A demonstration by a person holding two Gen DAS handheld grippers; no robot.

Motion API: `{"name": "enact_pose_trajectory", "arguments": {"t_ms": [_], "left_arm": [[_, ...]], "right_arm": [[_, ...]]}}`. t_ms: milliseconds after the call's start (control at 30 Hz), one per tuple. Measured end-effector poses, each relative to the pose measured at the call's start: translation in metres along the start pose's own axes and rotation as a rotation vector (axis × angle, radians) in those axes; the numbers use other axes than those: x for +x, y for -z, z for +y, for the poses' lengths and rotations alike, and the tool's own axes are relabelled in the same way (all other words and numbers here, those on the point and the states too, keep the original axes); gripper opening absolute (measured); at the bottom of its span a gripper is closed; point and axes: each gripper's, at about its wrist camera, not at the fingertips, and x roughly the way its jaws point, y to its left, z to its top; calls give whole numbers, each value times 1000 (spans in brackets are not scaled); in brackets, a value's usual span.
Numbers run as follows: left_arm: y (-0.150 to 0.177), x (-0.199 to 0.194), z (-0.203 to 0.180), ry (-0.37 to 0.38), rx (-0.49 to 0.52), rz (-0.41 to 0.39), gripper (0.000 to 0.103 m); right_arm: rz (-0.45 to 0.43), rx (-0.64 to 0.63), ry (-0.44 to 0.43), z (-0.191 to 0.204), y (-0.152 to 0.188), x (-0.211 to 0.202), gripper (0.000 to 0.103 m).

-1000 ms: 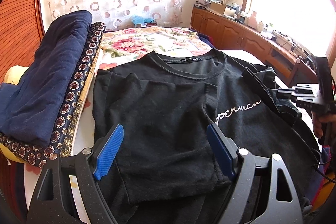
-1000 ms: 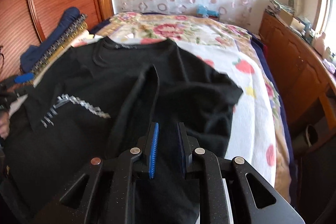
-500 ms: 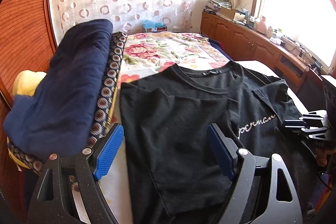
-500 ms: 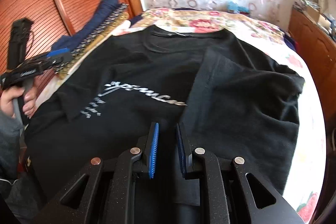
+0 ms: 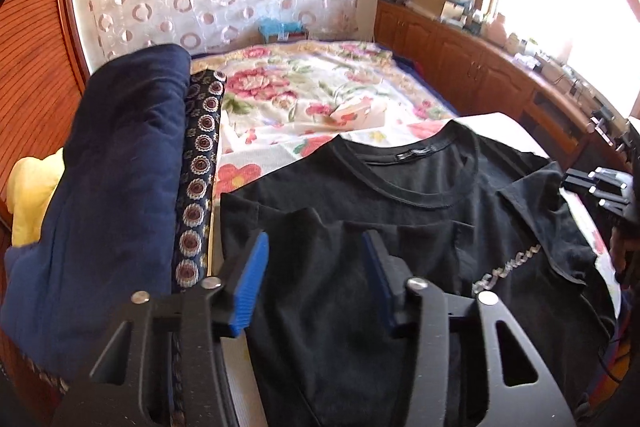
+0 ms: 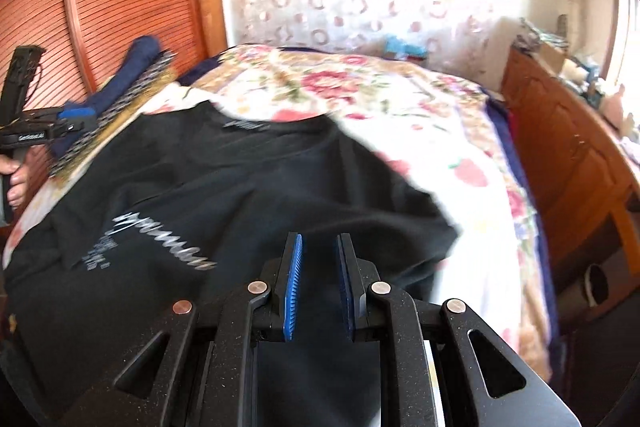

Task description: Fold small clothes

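A black T-shirt with white script lies on the bed, its left side folded inward over the chest. My left gripper hovers above that folded flap with its jaws partly open and nothing between them. In the right wrist view the T-shirt is blurred. My right gripper is over the shirt's right part, its jaws a narrow gap apart with nothing clearly between them. The right gripper also shows at the far right of the left wrist view.
A folded navy blanket on patterned bedding lies left of the shirt, with a yellow pillow beyond. The floral bedspread stretches to the curtained wall. A wooden cabinet with clutter runs along the right.
My left gripper's jaws have narrowed and it has shifted left and back. My right gripper has let go of the shirt's right side and its jaws have opened slightly.
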Motion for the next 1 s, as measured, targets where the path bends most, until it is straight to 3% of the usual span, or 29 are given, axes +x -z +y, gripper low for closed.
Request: {"name": "enact_pose_trajectory", "arguments": {"t_ms": [200, 567, 833, 900, 967, 1000], "left_arm": [[-21, 29, -1, -98, 53, 93, 34], [-25, 84, 10, -220, 66, 261, 34], [-28, 87, 14, -211, 48, 246, 34], [-28, 87, 18, -181, 30, 239, 29], [-28, 86, 20, -167, 29, 237, 17], [-26, 84, 21, -176, 33, 237, 5]], "right_arm": [[1, 26, 58, -26, -10, 22, 18], [8, 52, 10, -59, -15, 46, 18], [-5, 62, -8, -74, -13, 48, 18], [-2, 66, -8, -74, -12, 50, 18], [0, 65, -12, -75, -11, 53, 18], [3, 66, -10, -75, -11, 53, 18]]}}
